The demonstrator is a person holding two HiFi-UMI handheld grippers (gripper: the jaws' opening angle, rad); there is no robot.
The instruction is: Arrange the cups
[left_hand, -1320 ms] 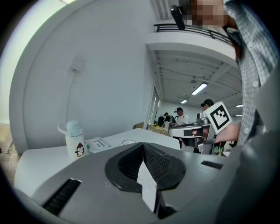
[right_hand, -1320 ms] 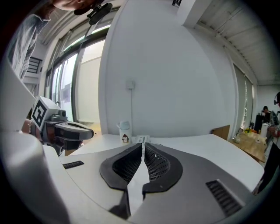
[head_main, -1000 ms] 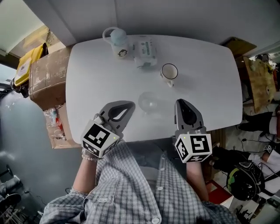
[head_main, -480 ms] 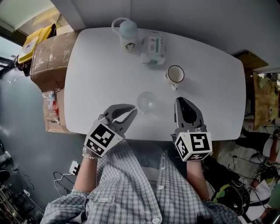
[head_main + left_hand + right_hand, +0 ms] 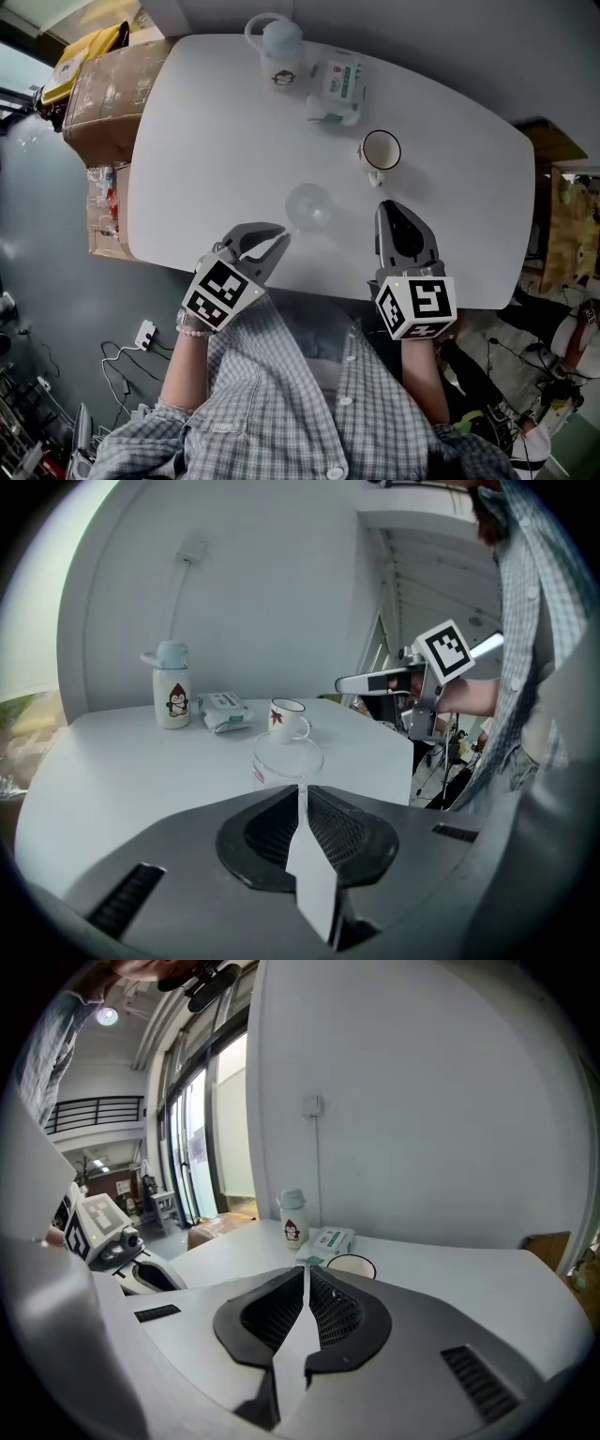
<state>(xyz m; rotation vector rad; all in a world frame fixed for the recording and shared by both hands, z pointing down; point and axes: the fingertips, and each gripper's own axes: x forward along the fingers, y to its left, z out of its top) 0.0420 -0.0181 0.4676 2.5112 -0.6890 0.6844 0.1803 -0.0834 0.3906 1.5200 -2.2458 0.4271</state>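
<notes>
The white table (image 5: 206, 141) spreads ahead of both grippers, which hang over its near edge. One cardboard box (image 5: 103, 103) stands off the table's end, out beyond the left gripper's side.

There are two grippers. The left gripper (image 5: 284, 234) has its jaws brought together, with only a thin slit between the tips, and nothing is held in them. The right gripper (image 5: 387, 208) is likewise closed down to a slit and empty. Both point away from the person across the table.

One bottle (image 5: 279, 56) with a penguin picture stands upright at the far edge, well ahead of the left gripper. One flat tissue pack (image 5: 339, 86) lies just to the right of it, its long axis running roughly away from the grippers.

There are two cups. The white mug (image 5: 380, 152) stands upright a little ahead of the right gripper's tips, with its mouth up and its long axis vertical. Its handle is turned back toward that gripper. The clear glass (image 5: 307, 206) also stands upright with its mouth up, right at the left gripper's tips and slightly to their right. Whether the tips touch its wall cannot be told. The glass is between the two grippers' lines of reach and nearer the person than the mug.
</notes>
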